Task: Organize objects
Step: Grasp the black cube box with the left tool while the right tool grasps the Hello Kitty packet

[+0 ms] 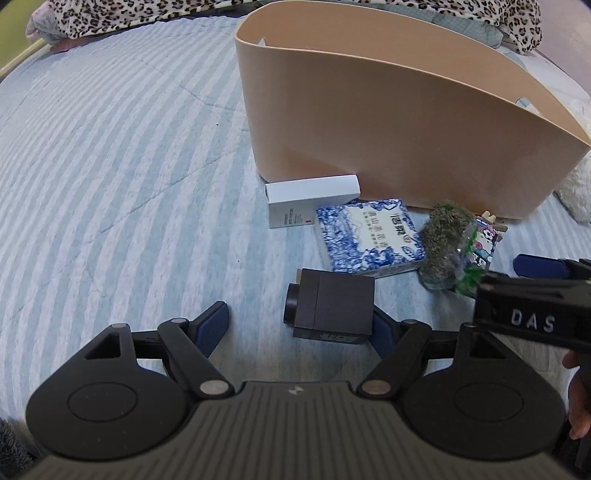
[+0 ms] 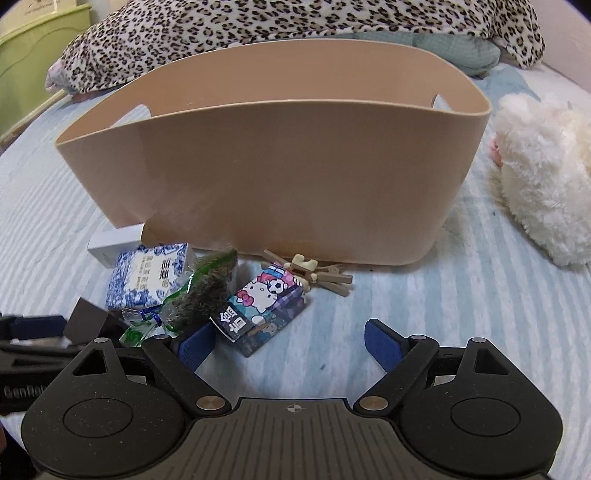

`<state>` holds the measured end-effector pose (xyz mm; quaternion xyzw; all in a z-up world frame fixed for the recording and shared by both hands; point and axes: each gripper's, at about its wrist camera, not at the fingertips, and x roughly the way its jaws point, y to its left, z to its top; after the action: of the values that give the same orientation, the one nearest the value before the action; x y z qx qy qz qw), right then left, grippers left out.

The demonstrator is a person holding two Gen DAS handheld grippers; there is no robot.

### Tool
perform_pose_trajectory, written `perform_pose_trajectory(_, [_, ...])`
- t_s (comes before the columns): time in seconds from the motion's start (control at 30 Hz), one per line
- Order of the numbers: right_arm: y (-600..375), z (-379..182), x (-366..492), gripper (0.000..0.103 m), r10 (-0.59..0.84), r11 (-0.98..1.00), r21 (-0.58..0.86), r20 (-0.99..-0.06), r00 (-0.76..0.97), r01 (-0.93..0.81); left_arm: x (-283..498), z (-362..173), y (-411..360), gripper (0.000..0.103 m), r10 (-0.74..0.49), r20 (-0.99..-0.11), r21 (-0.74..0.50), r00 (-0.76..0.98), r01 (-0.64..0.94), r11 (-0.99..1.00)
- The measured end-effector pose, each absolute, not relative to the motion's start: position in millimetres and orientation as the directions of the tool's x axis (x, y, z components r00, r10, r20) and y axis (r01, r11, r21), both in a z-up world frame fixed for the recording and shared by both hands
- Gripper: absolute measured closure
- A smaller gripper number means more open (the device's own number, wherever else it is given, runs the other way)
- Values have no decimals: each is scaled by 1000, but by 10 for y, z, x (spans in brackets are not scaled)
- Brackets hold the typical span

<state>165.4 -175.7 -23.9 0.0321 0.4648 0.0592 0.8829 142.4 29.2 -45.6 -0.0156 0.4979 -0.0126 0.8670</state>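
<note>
A tan plastic bin (image 1: 388, 122) (image 2: 280, 177) stands on the striped bed. In front of it lie a white box (image 1: 310, 201) (image 2: 110, 245), a blue-and-white patterned box (image 1: 369, 236) (image 2: 147, 277), a clear bag of green dried herbs (image 1: 447, 243) (image 2: 199, 291), a Hello Kitty box (image 1: 484, 243) (image 2: 262, 310), a small wooden toy (image 2: 314, 275) and a black cube camera (image 1: 332, 310) (image 2: 88, 321). My left gripper (image 1: 301, 326) is open; the black camera sits between its fingers, against the right one. My right gripper (image 2: 286, 341) is open, with the Hello Kitty box just ahead between its fingers.
A leopard-print blanket (image 2: 258, 22) is heaped behind the bin. A white plush toy (image 2: 543, 184) lies to the bin's right. A green headboard (image 2: 33, 55) is at far left. The right gripper's body (image 1: 532, 314) shows at the right of the left wrist view.
</note>
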Motion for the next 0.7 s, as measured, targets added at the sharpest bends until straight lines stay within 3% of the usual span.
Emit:
perform_pose_trajectory(0.33, [-1745, -296, 1686, 16, 181, 983, 160, -792, 584, -88, 1465, -401, 338, 40, -34, -863, -40, 504, -1, 999])
perform_pose_trajectory(0.47, [-1705, -282, 1639, 53, 174, 985, 130, -790, 588, -116, 1458, -383, 344, 56, -43, -862, -41, 505, 14, 999])
perform_pose_trajectory(0.57, [-1771, -255, 1585, 73, 174, 985, 146, -787, 592, -96, 1450, -366, 319, 56, -43, -862, -38, 506, 20, 999])
perform_pose_trajectory(0.7, [-1850, -229, 1506, 81, 189, 981, 177, -789, 584, -80, 1416, -331, 323, 56, -50, -859, -41, 510, 28, 999])
